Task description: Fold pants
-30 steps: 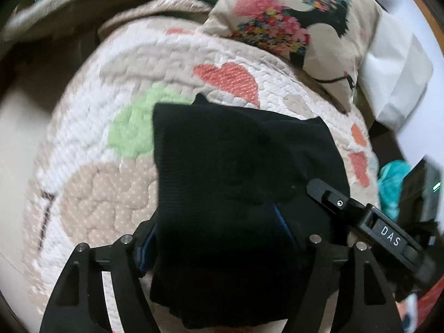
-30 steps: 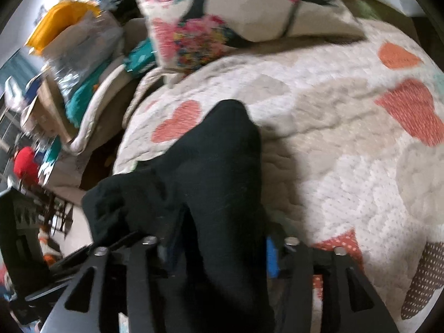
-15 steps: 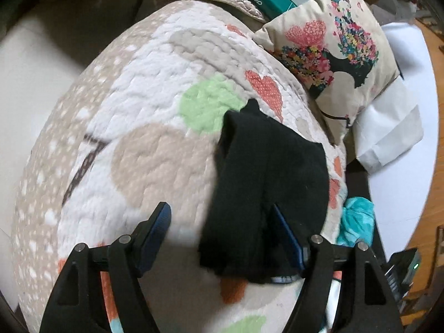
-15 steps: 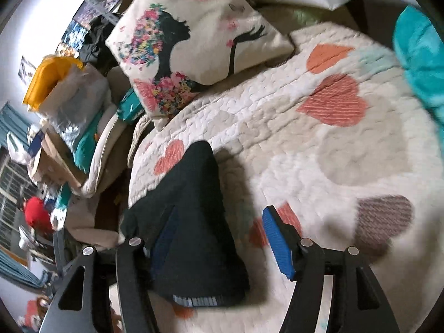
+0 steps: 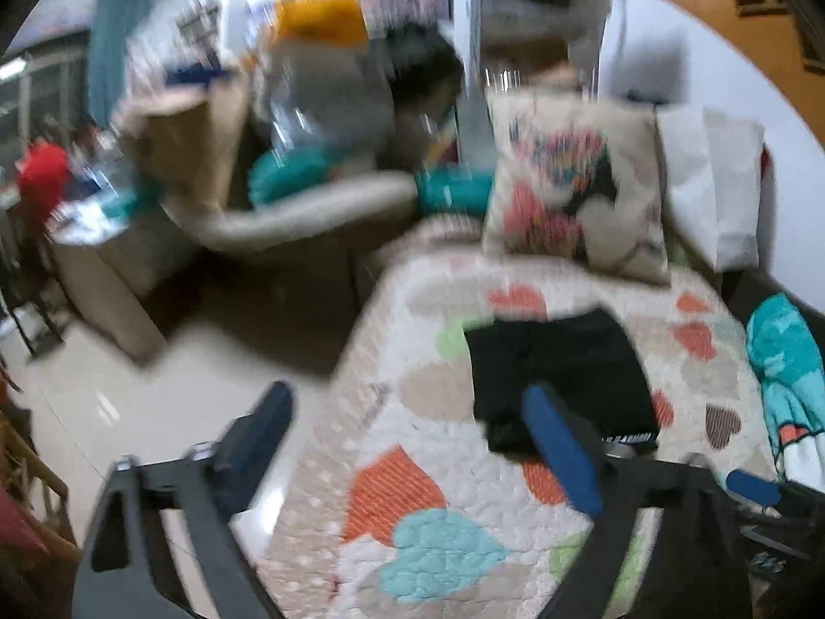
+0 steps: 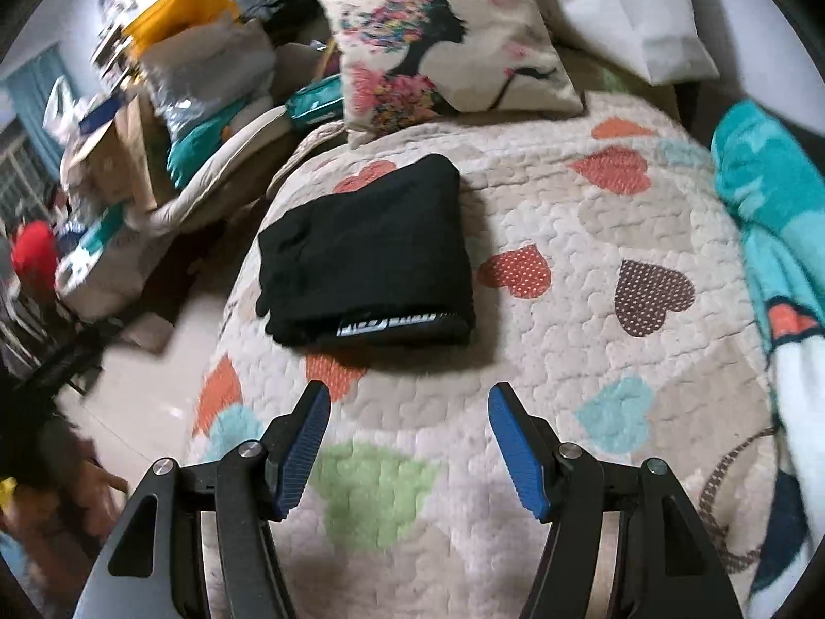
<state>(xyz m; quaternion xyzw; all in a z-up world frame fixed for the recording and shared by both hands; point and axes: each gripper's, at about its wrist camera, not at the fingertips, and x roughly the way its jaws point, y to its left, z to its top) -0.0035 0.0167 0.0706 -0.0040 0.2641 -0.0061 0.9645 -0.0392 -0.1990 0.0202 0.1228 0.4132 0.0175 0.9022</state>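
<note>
The black pants lie folded into a compact rectangle on the heart-patterned quilt, waistband label toward me. They also show in the blurred left wrist view. My right gripper is open and empty, held back from the pants above the quilt. My left gripper is open and empty, to the left of the pants, over the quilt's left edge; its right pad overlaps the pants' near corner in view.
A floral pillow and a white pillow sit at the head of the bed. A teal blanket lies along the right side. Clutter of bags and boxes stands left of the bed, with tiled floor beside it.
Both grippers have let go of the pants and pulled back and up. The pants now lie flat and folded on the quilt. The left view swings fast and is blurred.
</note>
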